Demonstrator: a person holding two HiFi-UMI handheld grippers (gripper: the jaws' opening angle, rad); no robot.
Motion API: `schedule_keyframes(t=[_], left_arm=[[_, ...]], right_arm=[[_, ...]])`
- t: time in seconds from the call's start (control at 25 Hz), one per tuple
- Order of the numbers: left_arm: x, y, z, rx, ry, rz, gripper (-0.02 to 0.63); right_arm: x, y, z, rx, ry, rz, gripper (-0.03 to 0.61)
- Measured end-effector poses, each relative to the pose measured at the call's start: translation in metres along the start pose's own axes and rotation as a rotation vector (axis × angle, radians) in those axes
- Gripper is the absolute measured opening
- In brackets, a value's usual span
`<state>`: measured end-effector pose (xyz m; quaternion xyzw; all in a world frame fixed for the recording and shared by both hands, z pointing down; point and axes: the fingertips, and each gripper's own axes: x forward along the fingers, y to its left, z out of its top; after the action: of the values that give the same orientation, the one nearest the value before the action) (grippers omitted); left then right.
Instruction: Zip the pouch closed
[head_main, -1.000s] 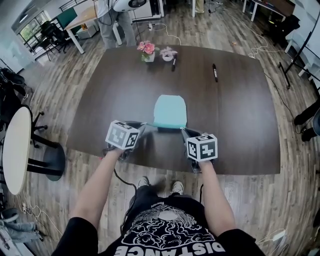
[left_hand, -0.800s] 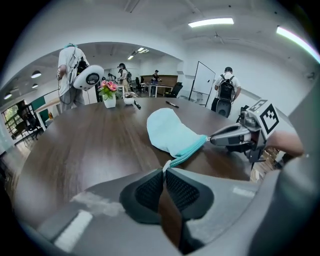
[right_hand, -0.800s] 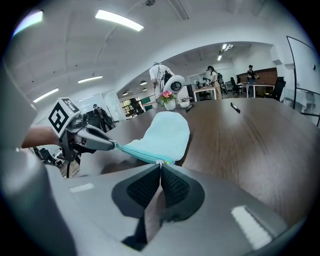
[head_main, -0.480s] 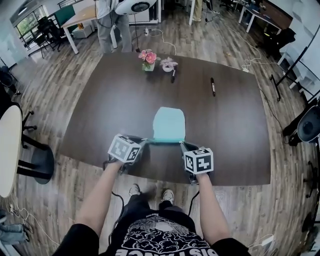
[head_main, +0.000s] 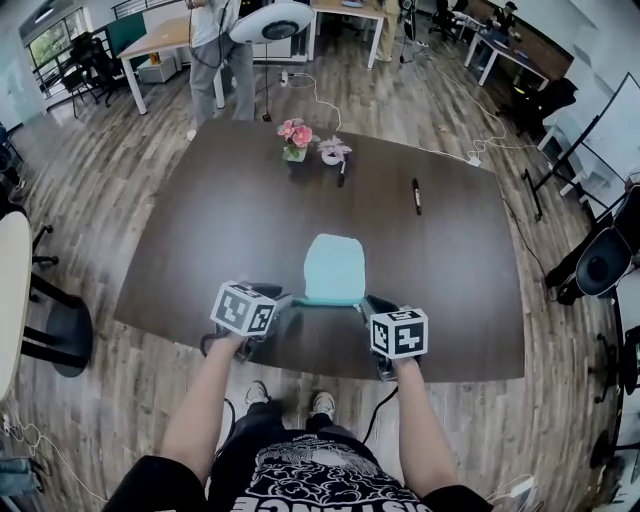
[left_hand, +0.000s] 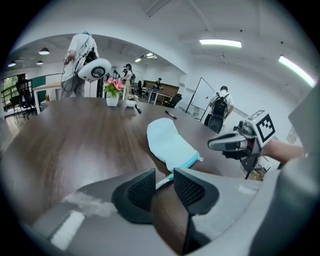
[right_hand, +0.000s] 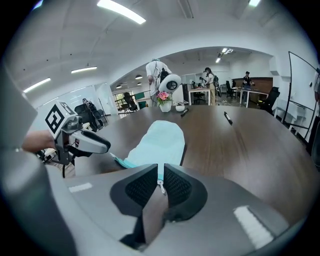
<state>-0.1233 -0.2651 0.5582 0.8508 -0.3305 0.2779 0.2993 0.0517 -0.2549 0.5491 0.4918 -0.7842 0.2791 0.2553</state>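
Left tool (left_hand: 164, 176), jaws just opening, straddles a corner of the pouch (left_hand: 169, 142).

Open surface (head_main: 210, 235) both sides of the pouch (head_main: 334, 268); flowers (head_main: 295, 137) and two pens (head_main: 416, 196) stand well beyond it.

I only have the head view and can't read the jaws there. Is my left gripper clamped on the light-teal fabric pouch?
Observer: No. The left gripper has jaws that have just been opening. The darker teal edge strip of the light-teal fabric pouch lies between its pads, which stand apart.
Operator: And the right gripper?
Observer: The right gripper has jaws that have just been opening slightly, yet its pads press the pale zipper tape, with the small metal pull dangling below.
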Motion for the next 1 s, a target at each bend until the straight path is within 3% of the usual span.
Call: schedule_keyframes(t=[0.36,0.72,0.92,1.0], left_arm=[[-0.025,-0.014,0.044,0.023,-0.117,0.017,0.126],[-0.063,-0.030,0.102,0.109,-0.247,0.006,0.120],[-0.079,-0.036,0.131,0.156,-0.319,0.009,0.101],[-0.084,-0.038,0.137,0.171,-0.342,0.009,0.063]], right_arm=[[-0.036,0.018,0.050,0.007,-0.117,-0.021,0.035],[-0.079,0.016,0.091,0.048,-0.256,-0.096,0.011],[-0.096,0.020,0.115,0.018,-0.316,-0.123,0.002],[-0.102,0.023,0.125,0.007,-0.342,-0.137,0.000]])
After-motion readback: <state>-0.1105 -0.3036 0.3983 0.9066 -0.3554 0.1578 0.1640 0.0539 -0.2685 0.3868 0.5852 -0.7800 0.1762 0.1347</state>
